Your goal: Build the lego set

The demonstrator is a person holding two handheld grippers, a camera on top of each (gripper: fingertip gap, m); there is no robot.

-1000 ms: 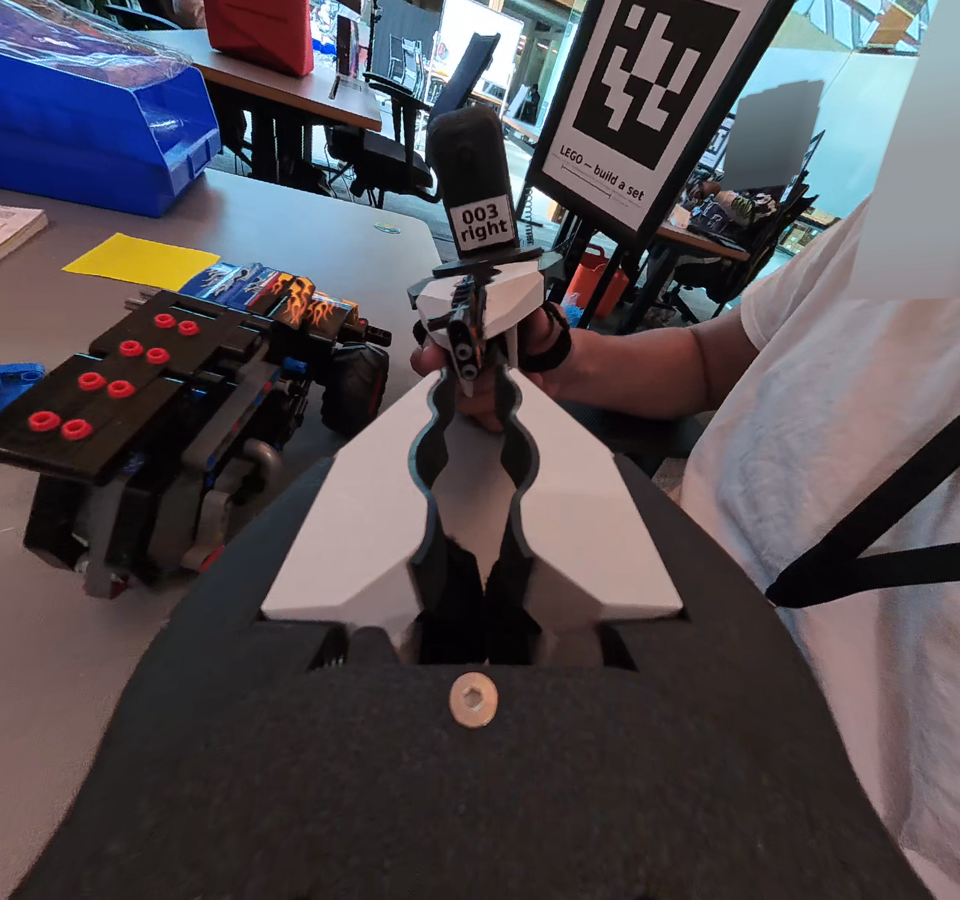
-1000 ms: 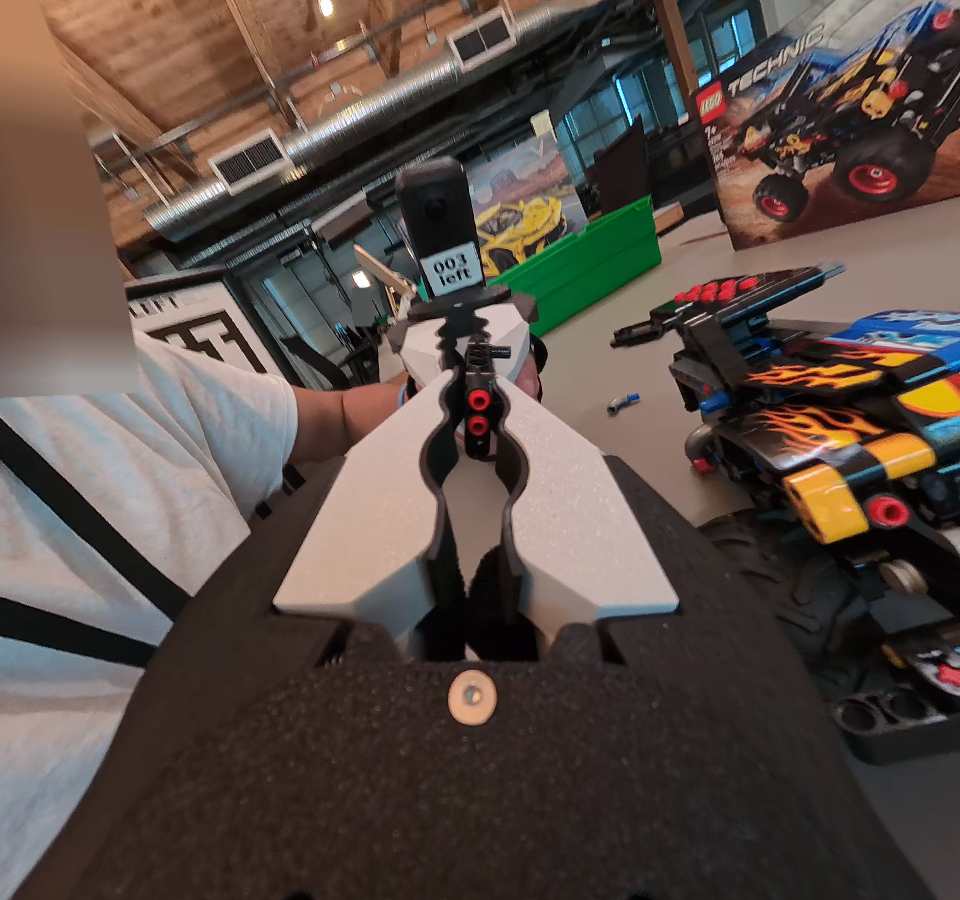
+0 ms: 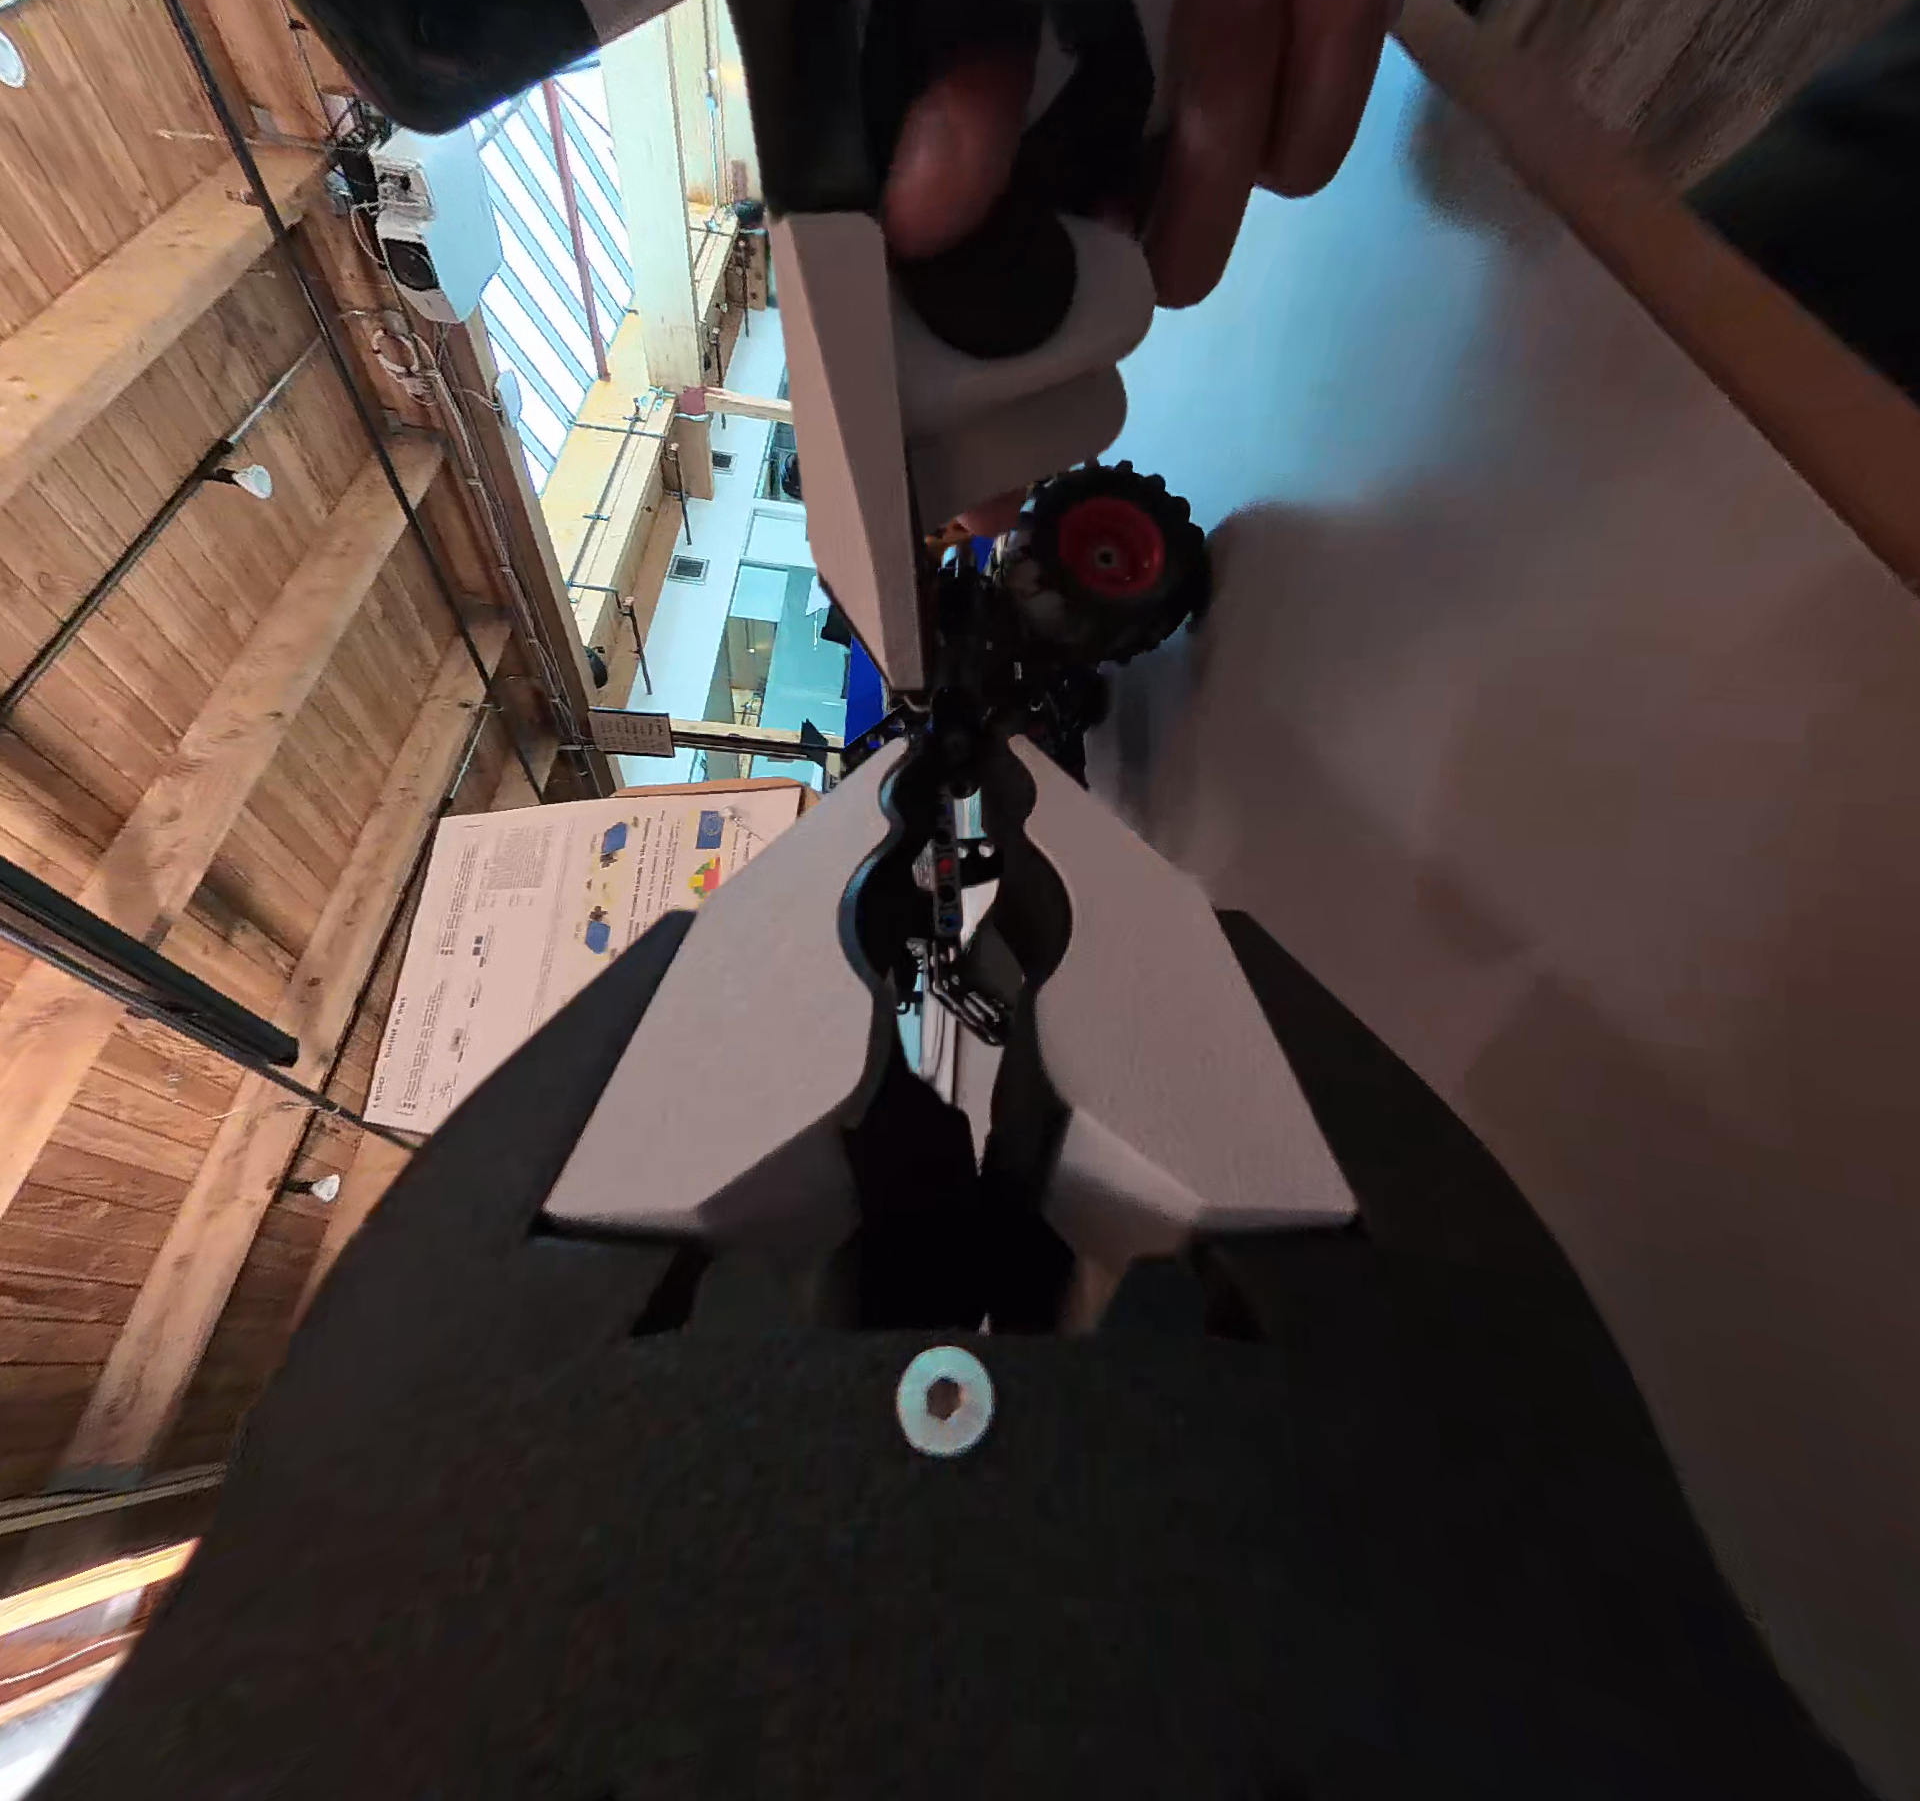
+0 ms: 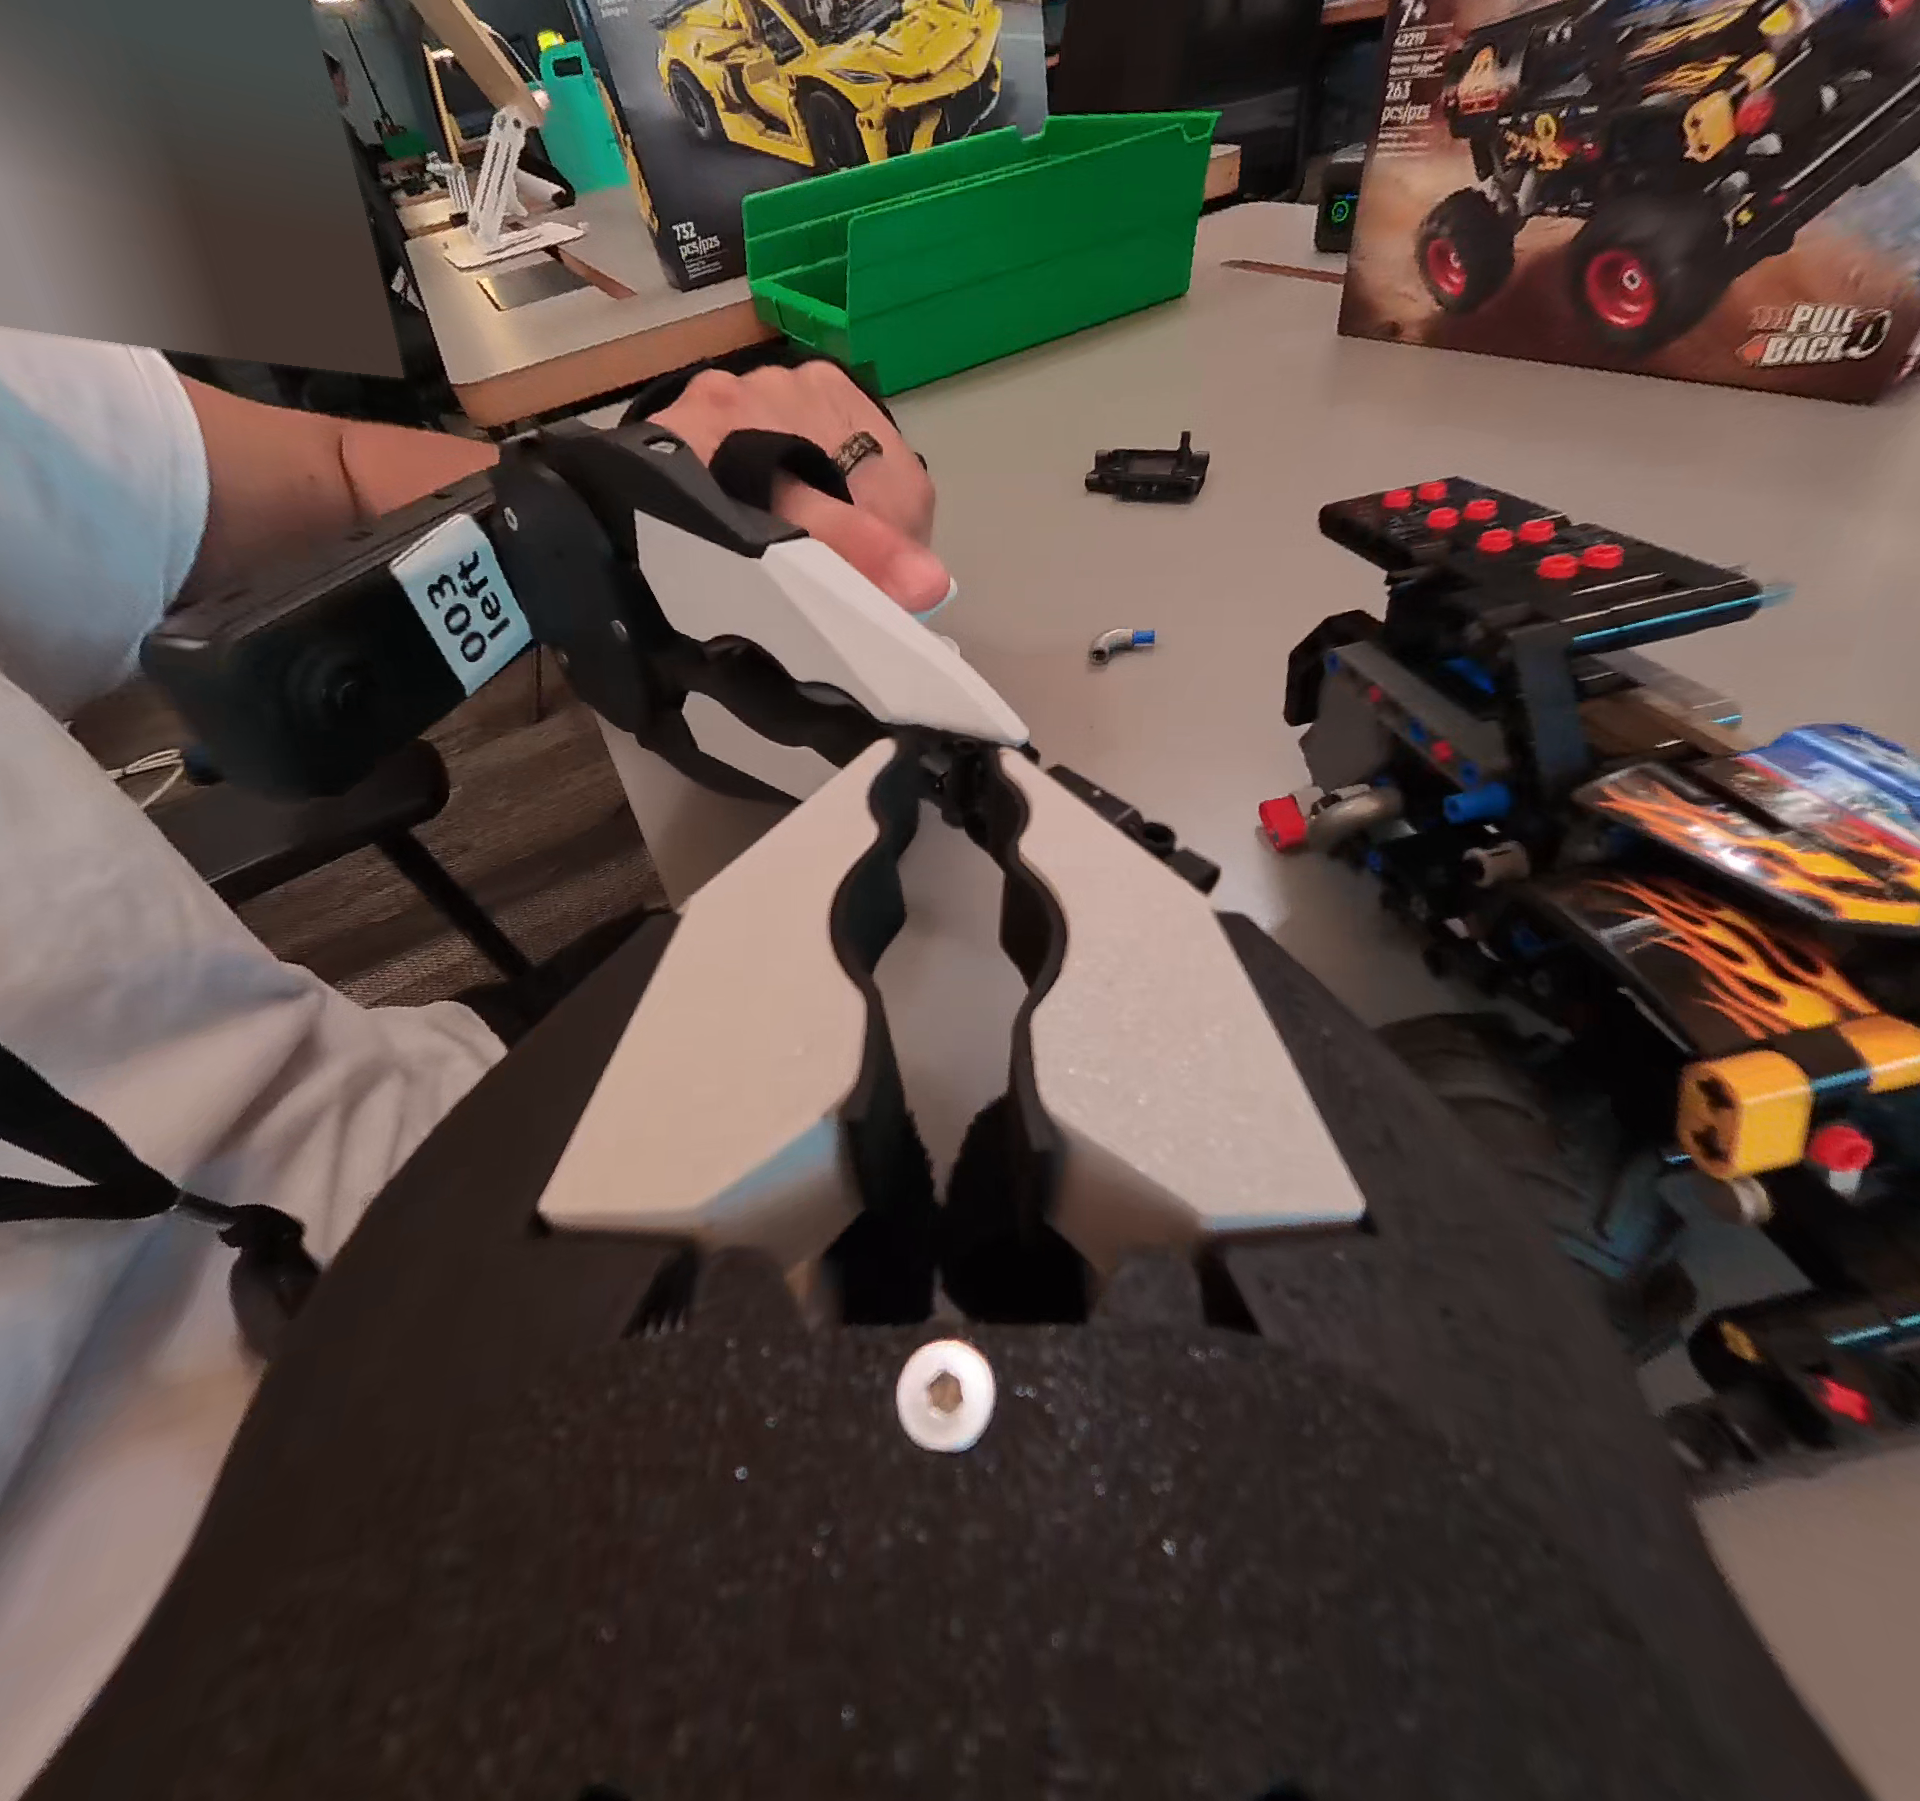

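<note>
Black studded-beam toy piece (image 4: pixel 951 775) pinched at frame centre by both tools.
I see right gripper (image 4: pixel 951 764) and left gripper (image 3: pixel 951 775) each clamped on it, tip to tip; its long axis is hidden.

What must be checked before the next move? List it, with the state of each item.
1. Left tool shut on the black piece: ok.
2. Right tool shut on the same piece: ok.
3. Both tools meet tip to tip: ok.
4. Truck model apart from both tools: ok.
5. Grey elbow piece lies loose on the table, apart from the tools: ok.
6. How much of the piece each tool grips: cannot tell.
</note>
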